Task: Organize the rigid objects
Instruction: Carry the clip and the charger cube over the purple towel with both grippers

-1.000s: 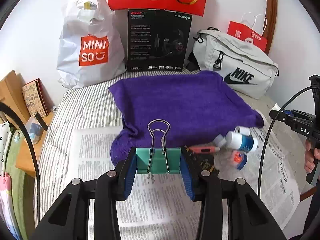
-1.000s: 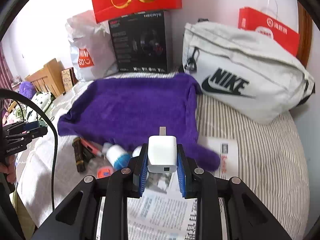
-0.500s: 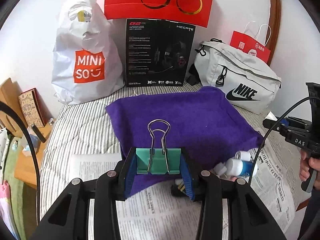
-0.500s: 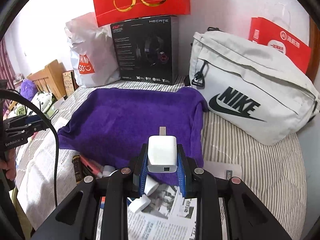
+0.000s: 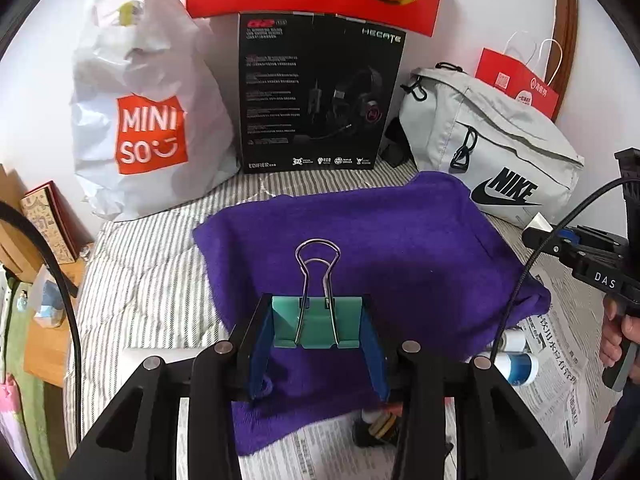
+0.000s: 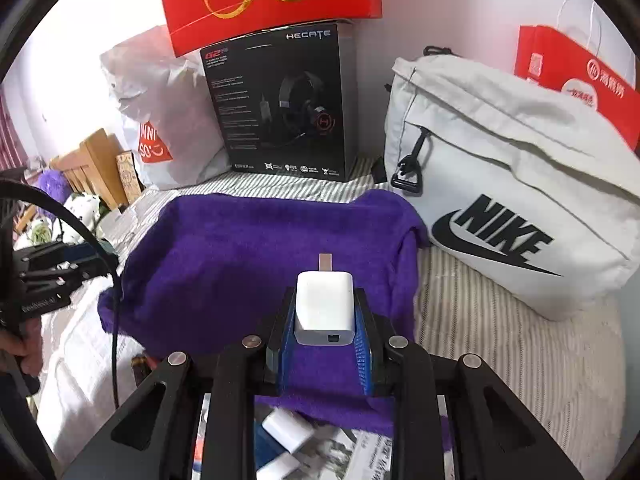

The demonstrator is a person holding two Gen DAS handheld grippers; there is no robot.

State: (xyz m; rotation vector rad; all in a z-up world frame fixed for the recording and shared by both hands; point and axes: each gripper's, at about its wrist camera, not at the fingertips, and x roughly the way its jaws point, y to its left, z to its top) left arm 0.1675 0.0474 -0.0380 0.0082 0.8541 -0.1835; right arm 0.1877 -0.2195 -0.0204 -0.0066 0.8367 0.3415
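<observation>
White bag reads MINISO; grey pouch NIKE; black box HECATE.

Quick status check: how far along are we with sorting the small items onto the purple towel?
Done: nothing lies on the purple towel yet.
In hand: the left gripper clamps a teal binder clip; the right gripper clamps a white charger; both are held over the towel's near part.
Left: white-and-blue bottles and another white plug wait on the newspaper.
</observation>
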